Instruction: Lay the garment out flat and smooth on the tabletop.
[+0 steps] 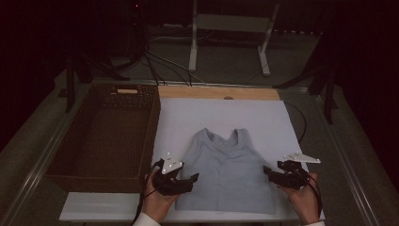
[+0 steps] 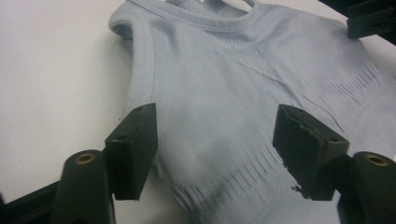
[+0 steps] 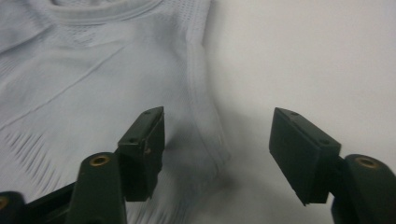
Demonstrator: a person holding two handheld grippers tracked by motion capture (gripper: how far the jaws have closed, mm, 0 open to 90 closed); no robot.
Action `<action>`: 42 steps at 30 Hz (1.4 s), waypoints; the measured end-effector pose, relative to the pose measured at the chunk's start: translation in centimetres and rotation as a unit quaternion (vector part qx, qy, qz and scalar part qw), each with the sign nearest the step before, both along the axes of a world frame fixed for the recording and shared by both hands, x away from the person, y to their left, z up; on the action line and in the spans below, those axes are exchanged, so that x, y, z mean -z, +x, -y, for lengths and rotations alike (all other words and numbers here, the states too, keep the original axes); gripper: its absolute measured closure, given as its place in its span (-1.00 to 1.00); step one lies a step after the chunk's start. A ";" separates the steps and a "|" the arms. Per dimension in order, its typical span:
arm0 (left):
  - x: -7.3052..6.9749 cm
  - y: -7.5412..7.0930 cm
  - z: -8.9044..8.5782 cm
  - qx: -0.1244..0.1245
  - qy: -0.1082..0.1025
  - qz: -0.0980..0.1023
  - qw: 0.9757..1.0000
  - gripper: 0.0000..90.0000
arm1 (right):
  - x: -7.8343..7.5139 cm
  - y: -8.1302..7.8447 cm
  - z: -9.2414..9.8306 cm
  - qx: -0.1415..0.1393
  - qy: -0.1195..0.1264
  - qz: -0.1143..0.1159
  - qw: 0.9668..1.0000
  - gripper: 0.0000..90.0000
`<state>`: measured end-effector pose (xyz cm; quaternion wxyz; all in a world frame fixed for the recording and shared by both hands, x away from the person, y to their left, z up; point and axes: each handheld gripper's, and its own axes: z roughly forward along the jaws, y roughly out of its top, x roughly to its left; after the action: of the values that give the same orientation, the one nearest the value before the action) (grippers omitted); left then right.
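Two hand-held grippers, left and right, jaws apart and gripping nothing, flanking the pale blue tank top flat on the table's white sheet; best pinch both bottom corners evenly before lifting.

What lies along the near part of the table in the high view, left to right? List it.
Wicker basket → left gripper → light blue tank top → right gripper, both grippers open beside the garment's lower corners.
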<state>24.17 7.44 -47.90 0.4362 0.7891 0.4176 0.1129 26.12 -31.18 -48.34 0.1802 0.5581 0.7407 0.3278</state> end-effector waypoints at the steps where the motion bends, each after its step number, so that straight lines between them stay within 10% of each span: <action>1: 0.0 0.0 0.0 0.000 0.000 0.001 1.000 -0.33 | 0.1 0.2 -0.1 -0.002 0.000 -0.002 1.000 -0.25; 20: 0.2 0.0 0.1 -0.004 0.003 0.010 1.000 -0.67 | 1.2 2.1 -1.8 -0.010 -0.015 -0.044 0.999 -0.49; 26: 0.3 0.0 -0.1 -0.009 0.003 0.007 1.000 -0.67 | 1.5 2.1 -1.9 -0.009 -0.017 -0.063 0.998 -0.26; 36: 0.4 0.2 -0.2 -0.014 0.003 0.006 1.000 -0.67 | 1.3 1.6 -2.1 -0.033 -0.007 -0.078 0.996 0.70; 42: 0.4 0.3 -0.1 -0.013 0.003 0.004 1.000 -0.66 | 0.8 0.9 -1.9 -0.035 -0.014 -0.077 0.996 0.77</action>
<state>24.44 7.58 -48.35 0.4341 0.7841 0.4261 0.1230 26.97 -29.24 -49.09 0.1193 0.5523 0.7763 0.2796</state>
